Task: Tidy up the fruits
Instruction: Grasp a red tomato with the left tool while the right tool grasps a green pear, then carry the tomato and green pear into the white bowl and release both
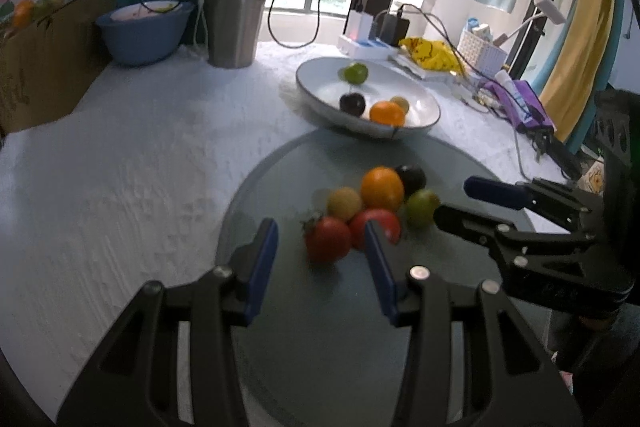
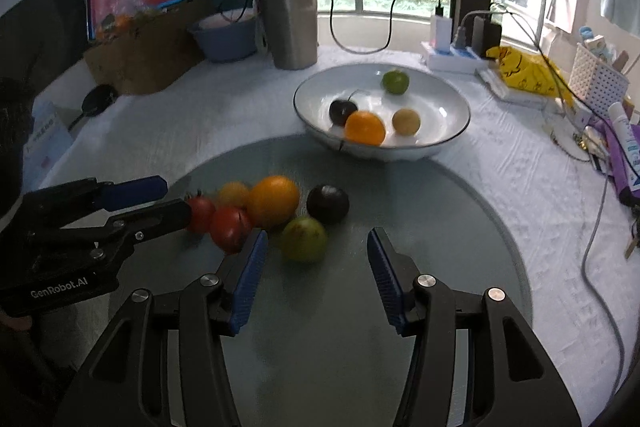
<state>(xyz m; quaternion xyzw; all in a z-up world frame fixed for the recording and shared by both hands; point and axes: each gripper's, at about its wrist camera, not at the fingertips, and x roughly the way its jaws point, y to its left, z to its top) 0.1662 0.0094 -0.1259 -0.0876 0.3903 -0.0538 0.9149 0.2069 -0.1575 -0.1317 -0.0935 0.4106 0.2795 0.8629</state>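
A cluster of fruit lies on the grey glass turntable (image 1: pixel 320 327) (image 2: pixel 440 227): two red tomatoes (image 1: pixel 328 239) (image 2: pixel 230 229), an orange (image 1: pixel 382 187) (image 2: pixel 274 201), a yellow fruit (image 1: pixel 344 203) (image 2: pixel 234 193), a dark plum (image 1: pixel 412 177) (image 2: pixel 328 203) and a green fruit (image 1: pixel 420 207) (image 2: pixel 304 239). A white bowl (image 1: pixel 320 91) (image 2: pixel 448 131) behind holds an orange, a plum, a lime and a yellow fruit. My left gripper (image 1: pixel 322 257) (image 2: pixel 172 199) is open around the near tomato. My right gripper (image 2: pixel 316 259) (image 1: pixel 452 199) is open, just before the green fruit.
A steel tumbler (image 1: pixel 236 11) (image 2: pixel 288 19), a blue basin (image 1: pixel 144 31), a cardboard box (image 1: pixel 44 55), a power strip with chargers (image 2: pixel 456 55), a yellow bag (image 2: pixel 520 67), a white basket (image 2: pixel 596 75) and cables line the back and right of the clothed table.
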